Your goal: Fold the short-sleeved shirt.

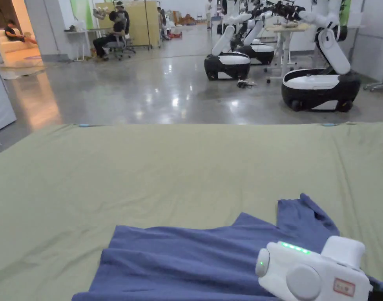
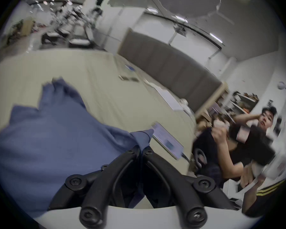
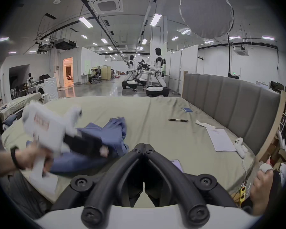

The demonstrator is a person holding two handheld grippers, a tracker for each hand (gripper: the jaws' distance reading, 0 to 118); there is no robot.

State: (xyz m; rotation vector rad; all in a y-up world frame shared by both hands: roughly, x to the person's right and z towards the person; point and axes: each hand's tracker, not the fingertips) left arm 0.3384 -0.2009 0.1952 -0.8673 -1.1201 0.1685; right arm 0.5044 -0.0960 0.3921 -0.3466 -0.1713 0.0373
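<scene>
A blue short-sleeved shirt (image 1: 194, 258) lies rumpled on the green bed sheet (image 1: 167, 168), near the front edge, with one sleeve (image 1: 304, 215) sticking out toward the far right. In the left gripper view the shirt (image 2: 45, 138) spreads to the left, and my left gripper (image 2: 141, 148) is shut on a pinched fold of its blue cloth. That gripper's white body (image 1: 312, 270) sits over the shirt's right part. My right gripper (image 3: 144, 147) hangs above the sheet just right of the shirt (image 3: 106, 133), shut with nothing between its jaws.
A grey padded headboard (image 3: 229, 103) runs along the bed's right side. On the sheet near it lie a notebook (image 3: 220, 139), a pen (image 3: 177, 120), a white plush toy (image 3: 240, 145) and a phone (image 2: 167, 140). A person (image 2: 221, 150) sits beside the bed. White robots (image 1: 320, 82) stand on the floor beyond.
</scene>
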